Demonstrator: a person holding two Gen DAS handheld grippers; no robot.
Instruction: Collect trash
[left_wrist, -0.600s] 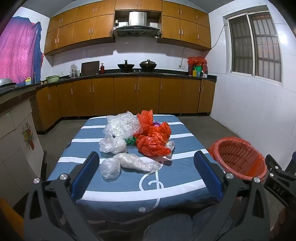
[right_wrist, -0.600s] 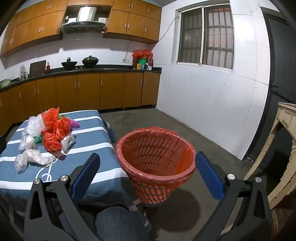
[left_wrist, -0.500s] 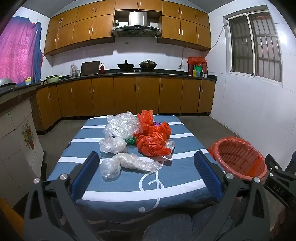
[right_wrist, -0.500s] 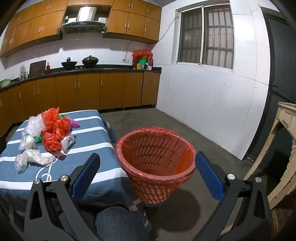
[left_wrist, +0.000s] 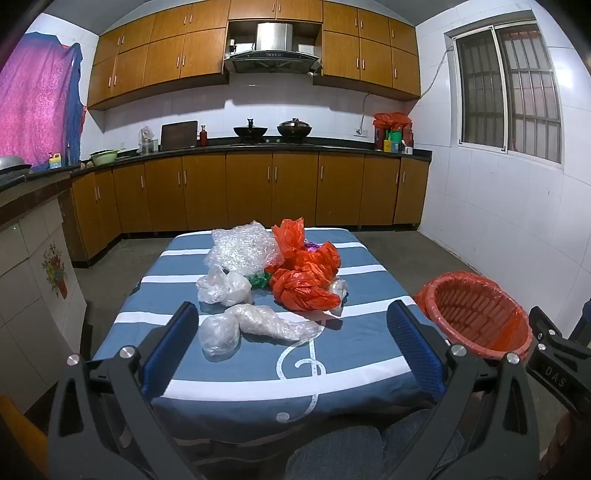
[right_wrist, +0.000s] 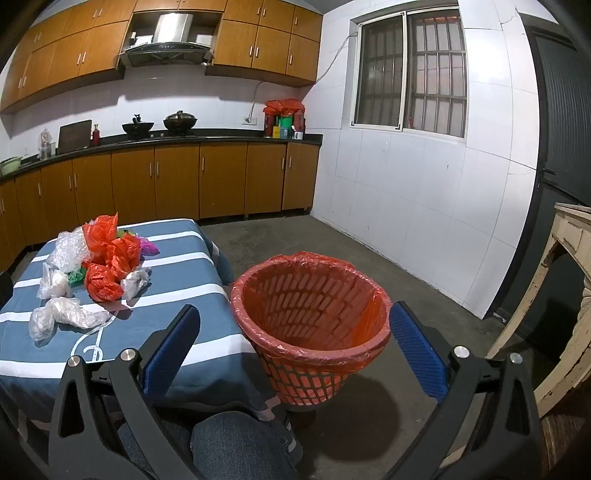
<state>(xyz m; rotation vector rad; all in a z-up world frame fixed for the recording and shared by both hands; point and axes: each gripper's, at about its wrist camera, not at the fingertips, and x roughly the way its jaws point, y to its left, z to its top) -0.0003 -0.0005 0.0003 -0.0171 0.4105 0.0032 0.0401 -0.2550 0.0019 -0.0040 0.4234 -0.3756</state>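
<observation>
so: nothing collected yet, both grippers idle

left gripper (left_wrist: 291, 343) held low at the near edge of the blue-and-white striped tablecloth table (left_wrist: 362, 347), fingers spread wide, nothing between the blue pads. right gripper (right_wrist: 295, 350) likewise wide apart and empty, aimed at the orange lattice plastic waste basket lined with a red bag (right_wrist: 314, 317), which stands on the concrete floor just beside the table's right edge.

trash pile sits mid-table. from the left wrist view: crumpled clear plastic bag, long and twisted (left_wrist: 255, 325), nearest, at 12 o'clock just ahead of the fingers; smaller clear bag wad (left_wrist: 223, 286) behind it at 11; knotted orange-red plastic bags (left_wrist: 303, 284) at 1 o'clock; bubble-wrap sheet (left_wrist: 243, 247) furthest back; a scrap of green (left_wrist: 260, 280) and a bit of purple (left_wrist: 313, 244) tucked in among them.

handling judgement: all thin film, very light, soft, slippery, collapses under the pads. likely best to pinch a bunched or twisted section rather than a loose flap; the knots on the red bags look like the firmest hold. basket appears empty; it is light and could tip if knocked.
</observation>
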